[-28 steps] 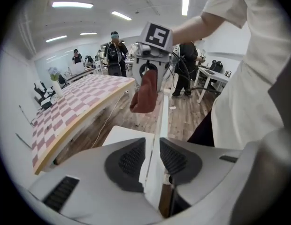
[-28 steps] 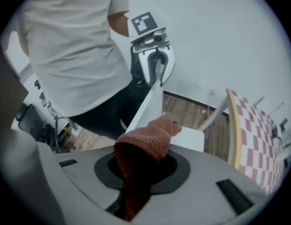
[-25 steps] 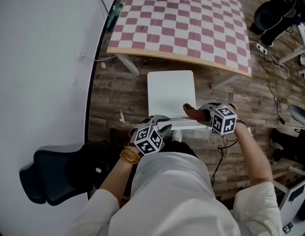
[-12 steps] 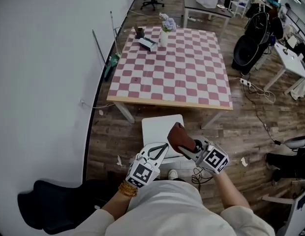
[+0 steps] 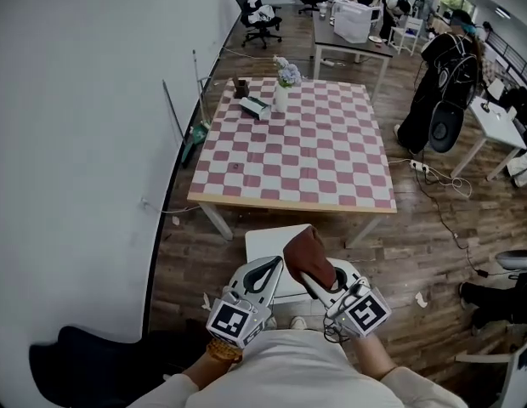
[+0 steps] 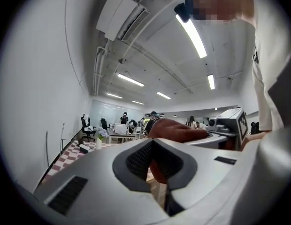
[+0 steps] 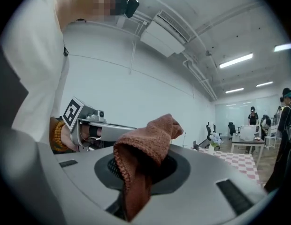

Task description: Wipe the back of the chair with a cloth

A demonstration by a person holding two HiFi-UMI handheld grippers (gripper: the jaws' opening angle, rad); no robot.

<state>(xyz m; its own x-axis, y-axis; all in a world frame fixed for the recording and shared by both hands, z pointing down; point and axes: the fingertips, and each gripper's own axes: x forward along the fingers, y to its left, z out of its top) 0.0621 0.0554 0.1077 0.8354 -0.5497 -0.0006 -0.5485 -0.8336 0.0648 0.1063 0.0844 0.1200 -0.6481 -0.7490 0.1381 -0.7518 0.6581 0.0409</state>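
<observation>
Here the cloth [image 5: 308, 255] is seen clamped in the right claw [image 5: 314, 277], held above the white chair [image 5: 265, 238], whose seat extends toward 12 o'clock, so its back is judged to lie just beneath, while the left claw [image 5: 272, 267] is closed on nothing.

The room is lit brightly and evenly by long ceiling lights [image 6: 192, 34], and only soft shadows are cast. The white wall [image 5: 76, 143] is slightly washed out. Both gripper views are strongly curved and darkened at the corners, and whatever is nearest the lens is blurred.
</observation>
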